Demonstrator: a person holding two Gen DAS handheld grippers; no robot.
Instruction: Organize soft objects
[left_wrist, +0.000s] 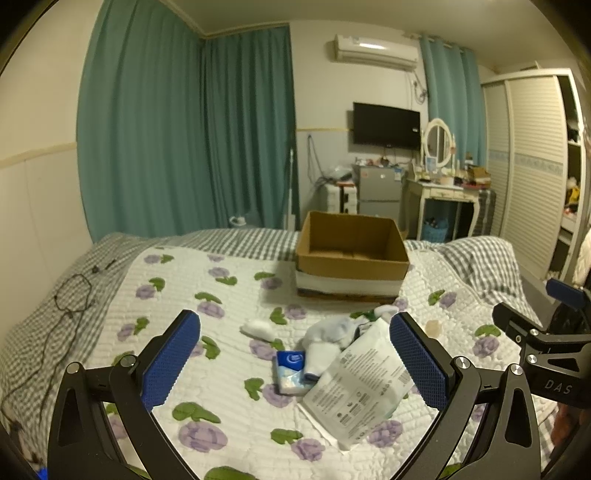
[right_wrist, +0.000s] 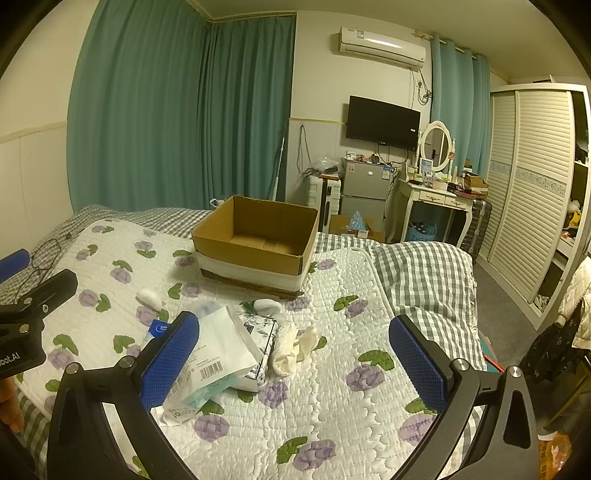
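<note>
Both grippers, left gripper (left_wrist: 295, 358) and right gripper (right_wrist: 293, 363), spread wide, gripping nothing. White wipes pack (left_wrist: 364, 384) lay just ahead between left fingers; judged light, squashy, slick film, best pinched mid-body. Socks (left_wrist: 328, 339) limp beyond. Cardboard box (left_wrist: 351, 247) farther ahead, empty.

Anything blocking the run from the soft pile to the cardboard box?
Nothing visible does. The pile, topped by the white wipes pack, lies on the quilt before the open cardboard box; only bare quilt lies between. Both the left gripper and right gripper are open.
</note>
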